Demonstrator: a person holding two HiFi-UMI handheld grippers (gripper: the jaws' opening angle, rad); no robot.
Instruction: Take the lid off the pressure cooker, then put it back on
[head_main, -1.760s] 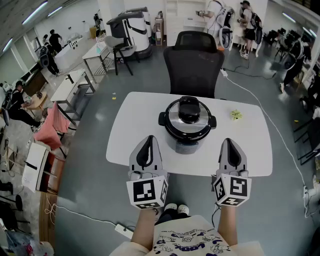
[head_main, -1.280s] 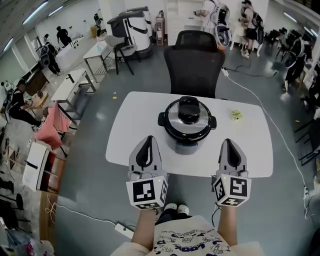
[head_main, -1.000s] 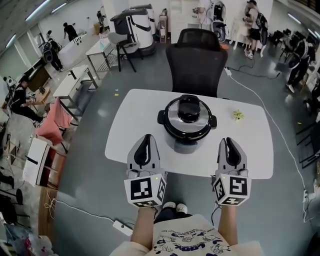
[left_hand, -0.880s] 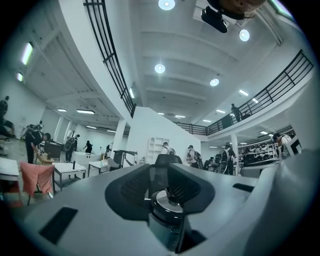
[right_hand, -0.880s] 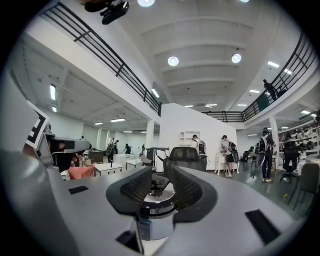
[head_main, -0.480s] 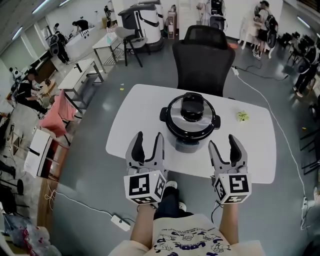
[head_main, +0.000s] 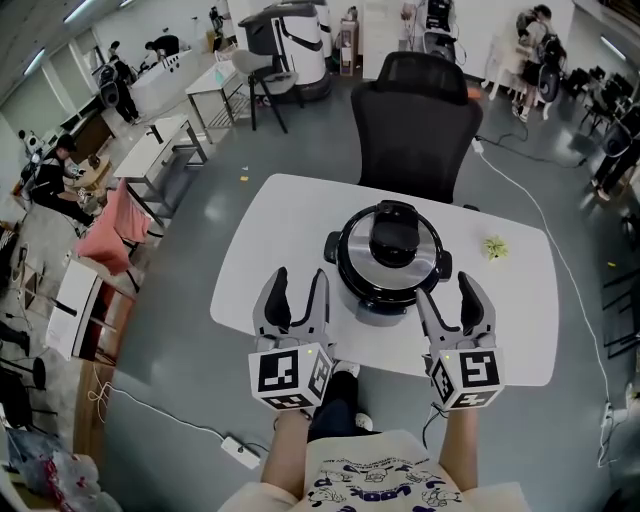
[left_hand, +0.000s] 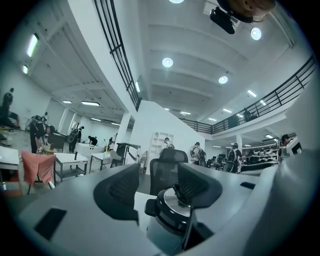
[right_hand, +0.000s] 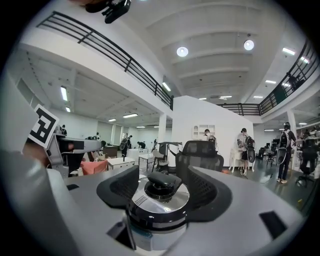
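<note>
The pressure cooker stands in the middle of the white table. Its steel lid with a black handle sits on it. My left gripper is open at the table's near edge, just left of the cooker and apart from it. My right gripper is at the near edge to the cooker's right, with its jaws opening and nothing pressed between them. The left gripper view shows the cooker ahead, toward the right jaw. In the right gripper view the cooker and lid handle are framed between the jaws.
A black office chair stands behind the table. A small green thing lies on the table's right side. White tables and a pink cloth are at the left. A power strip lies on the floor. People stand far back.
Both grippers have gone from shut to open. They have moved forward toward the cooker, which now lies nearer between them.
</note>
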